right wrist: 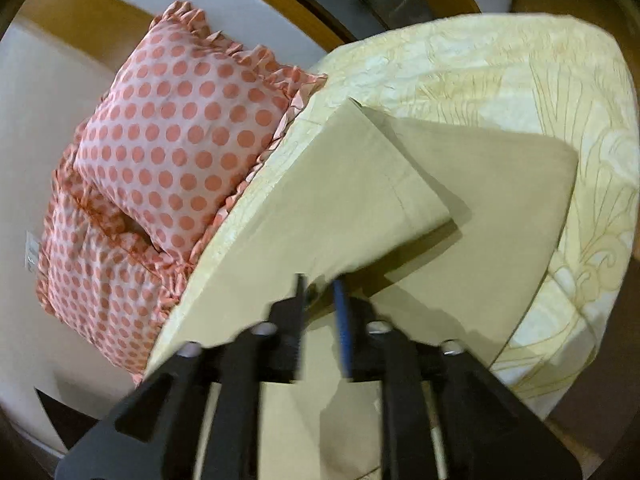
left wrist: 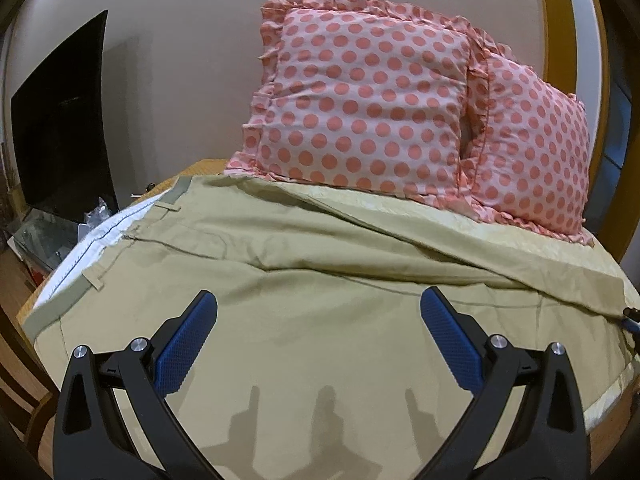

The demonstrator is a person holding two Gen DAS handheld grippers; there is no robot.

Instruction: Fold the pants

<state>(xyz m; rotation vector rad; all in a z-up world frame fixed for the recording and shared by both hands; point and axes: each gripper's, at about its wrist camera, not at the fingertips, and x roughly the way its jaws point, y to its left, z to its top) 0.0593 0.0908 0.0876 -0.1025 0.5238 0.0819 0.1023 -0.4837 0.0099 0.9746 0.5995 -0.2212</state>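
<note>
Khaki pants point(left wrist: 312, 280) lie spread on a bed, waistband with belt loops and white lining at the left. My left gripper point(left wrist: 318, 308) is open and empty, hovering over the seat area. In the right wrist view my right gripper point(right wrist: 320, 292) is shut on the edge of a pant leg point(right wrist: 352, 184) and holds it lifted. That leg drapes over the other leg point(right wrist: 492, 200), which lies flat, with hem corners pointing away.
Two pink polka-dot pillows point(left wrist: 368, 96) point(right wrist: 180, 128) stand at the head of the bed. A pale yellow patterned bedspread point(right wrist: 520, 80) covers the bed. A dark TV screen point(left wrist: 64, 120) and a cluttered glass stand are at the left. A wooden headboard arc point(left wrist: 556, 40) is at the right.
</note>
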